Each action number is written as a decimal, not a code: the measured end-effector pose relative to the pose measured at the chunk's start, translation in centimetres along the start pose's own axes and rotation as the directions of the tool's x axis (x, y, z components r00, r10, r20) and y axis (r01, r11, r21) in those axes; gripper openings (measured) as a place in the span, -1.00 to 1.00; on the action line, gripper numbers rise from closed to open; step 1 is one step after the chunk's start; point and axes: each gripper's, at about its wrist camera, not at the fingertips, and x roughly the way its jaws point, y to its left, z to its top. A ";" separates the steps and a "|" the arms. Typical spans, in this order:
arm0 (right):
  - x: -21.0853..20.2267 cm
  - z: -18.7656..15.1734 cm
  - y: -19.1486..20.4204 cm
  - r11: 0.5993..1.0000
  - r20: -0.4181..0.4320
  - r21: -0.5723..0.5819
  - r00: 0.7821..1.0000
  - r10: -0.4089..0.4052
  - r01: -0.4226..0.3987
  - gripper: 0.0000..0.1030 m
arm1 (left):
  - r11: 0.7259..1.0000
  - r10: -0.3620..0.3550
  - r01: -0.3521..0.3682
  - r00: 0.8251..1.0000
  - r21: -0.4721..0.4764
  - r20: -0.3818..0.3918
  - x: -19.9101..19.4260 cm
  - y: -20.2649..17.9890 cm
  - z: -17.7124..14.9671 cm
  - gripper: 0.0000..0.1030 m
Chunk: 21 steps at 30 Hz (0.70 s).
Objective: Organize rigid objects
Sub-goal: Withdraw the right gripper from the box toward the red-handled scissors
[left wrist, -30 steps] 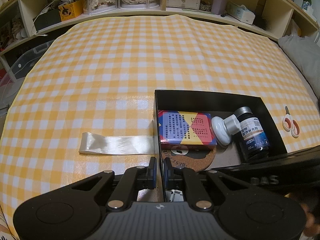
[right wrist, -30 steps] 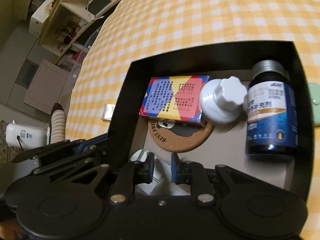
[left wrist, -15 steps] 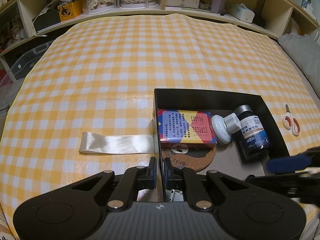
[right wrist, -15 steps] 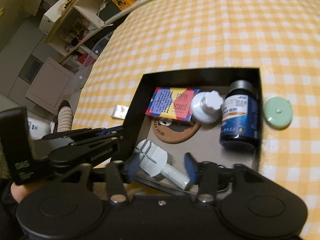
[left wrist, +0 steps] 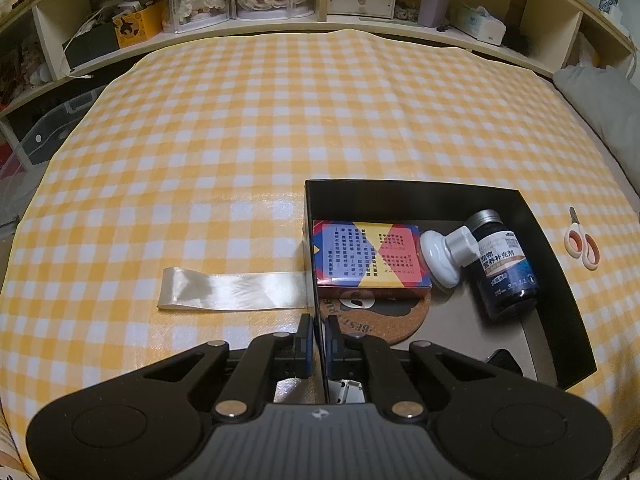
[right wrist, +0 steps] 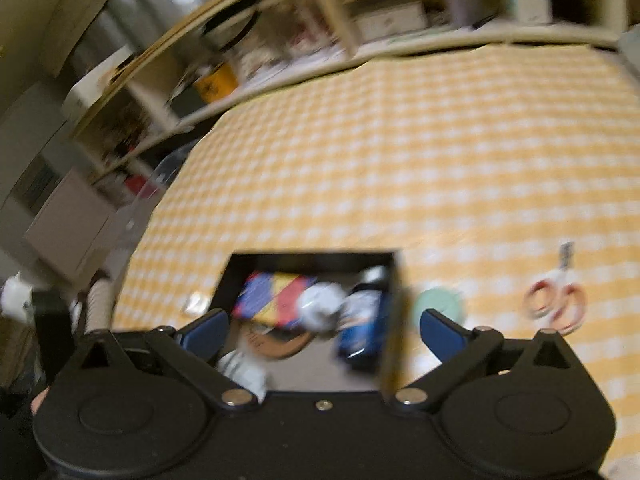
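A ribbon lies on the cloth. The left gripper pinches the box wall. Inside are a card pack, knob and bottle. The right gripper is opening wide, empty. Scissors lie outside.

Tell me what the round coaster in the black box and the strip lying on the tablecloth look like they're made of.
Coaster: probably cork, matte, going by its speckled brown surface with a dark printed design. Strip: likely satin ribbon, cream and glossy; it shows a soft sheen and lies flat, one end against the black box.
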 end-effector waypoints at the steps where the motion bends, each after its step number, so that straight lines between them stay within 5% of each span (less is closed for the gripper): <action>1: -0.4 0.3 -1.0 0.999 0.009 0.009 0.999 -0.030 0.030 1.00 | 1.000 0.001 -0.001 1.000 0.003 0.000 0.0 0.0 0.0 -0.88; 11: -2.1 1.5 -11.0 0.962 -0.012 0.224 0.987 -0.158 0.156 0.99 | 1.000 0.004 -0.004 1.000 0.025 -0.002 0.1 0.0 0.0 -0.89; 15: 0.8 1.7 -14.0 0.934 -0.115 0.261 0.968 -0.223 0.246 0.61 | 1.000 0.003 -0.003 1.000 0.025 -0.001 0.2 0.0 0.0 -0.89; 21: 4.2 1.2 -16.3 0.883 -0.186 0.295 0.929 -0.321 0.364 0.47 | 1.000 0.002 -0.002 1.000 0.024 -0.003 0.2 0.0 0.0 -0.88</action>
